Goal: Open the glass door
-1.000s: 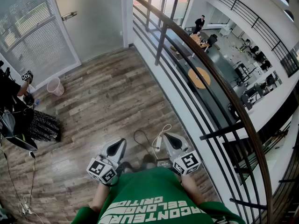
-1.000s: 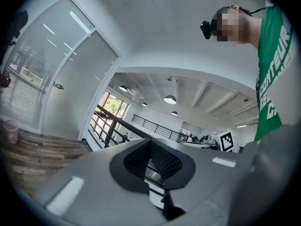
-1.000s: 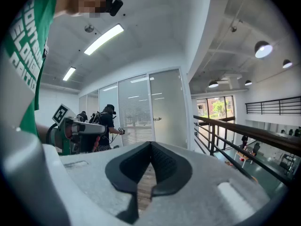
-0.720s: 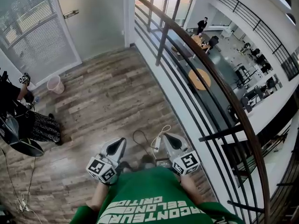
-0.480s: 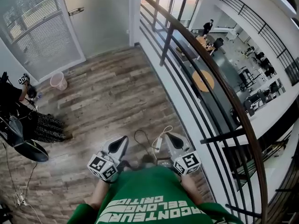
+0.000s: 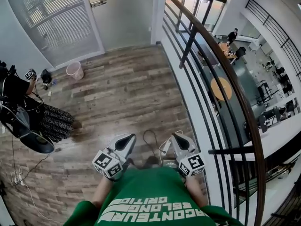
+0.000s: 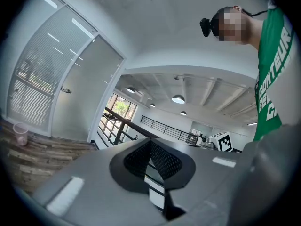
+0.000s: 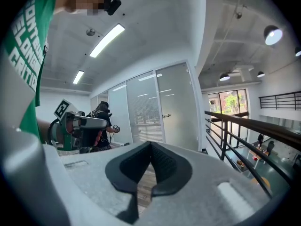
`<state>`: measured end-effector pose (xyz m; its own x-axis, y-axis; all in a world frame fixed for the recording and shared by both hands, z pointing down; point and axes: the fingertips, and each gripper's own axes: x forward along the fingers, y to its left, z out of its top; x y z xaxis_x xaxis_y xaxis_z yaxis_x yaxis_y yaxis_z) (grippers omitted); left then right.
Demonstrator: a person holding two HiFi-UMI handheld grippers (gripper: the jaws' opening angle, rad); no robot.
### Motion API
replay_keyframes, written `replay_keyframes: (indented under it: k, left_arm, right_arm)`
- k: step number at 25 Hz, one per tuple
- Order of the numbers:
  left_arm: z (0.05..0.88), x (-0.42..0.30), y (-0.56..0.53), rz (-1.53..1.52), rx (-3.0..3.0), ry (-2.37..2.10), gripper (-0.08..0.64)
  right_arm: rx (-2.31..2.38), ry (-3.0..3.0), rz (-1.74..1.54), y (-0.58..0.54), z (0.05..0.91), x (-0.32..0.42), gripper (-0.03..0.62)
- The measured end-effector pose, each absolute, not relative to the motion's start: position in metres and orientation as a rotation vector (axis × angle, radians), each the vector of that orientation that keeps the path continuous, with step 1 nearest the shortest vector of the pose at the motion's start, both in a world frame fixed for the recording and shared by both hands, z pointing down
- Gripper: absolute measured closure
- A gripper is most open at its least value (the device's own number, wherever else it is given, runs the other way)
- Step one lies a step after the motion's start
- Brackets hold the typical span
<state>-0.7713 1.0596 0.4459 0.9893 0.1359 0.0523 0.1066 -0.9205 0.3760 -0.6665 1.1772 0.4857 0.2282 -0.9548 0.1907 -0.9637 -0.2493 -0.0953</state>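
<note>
The frosted glass door (image 6: 123, 18) stands shut at the far end of the wood floor, its metal handle (image 6: 98, 4) near its left edge. The door is also visible in the right gripper view (image 8: 178, 108) and in the left gripper view (image 7: 87, 95). My left gripper (image 6: 128, 139) and right gripper (image 6: 177, 137) hover close to my body, far from the door. Both point forward, roughly level. In the left gripper view the left gripper (image 7: 150, 141) has its jaws together with nothing between them. The right gripper (image 8: 150, 146) shows the same.
A dark railing (image 6: 221, 74) runs along the right over an open lower floor. A pink bin (image 6: 74, 69) stands by the blinds-covered glass wall (image 6: 61, 20). A person in black with equipment (image 6: 21, 102) is at the left. A cable and power strip (image 6: 165, 147) lie just ahead.
The head view has swung, so the door, bin and railing now sit further right in the picture. Both grippers stay shut and near my body.
</note>
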Motion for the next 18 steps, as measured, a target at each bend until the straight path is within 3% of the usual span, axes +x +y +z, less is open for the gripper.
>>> replay_keyframes:
  k: [18]
  left_arm:
    - [0.462,-0.746,0.994,0.039,2.701,-0.098,0.543]
  right_arm:
    - [2.124,-2.089,0.371,1.08,0.512,-0.617,0.598]
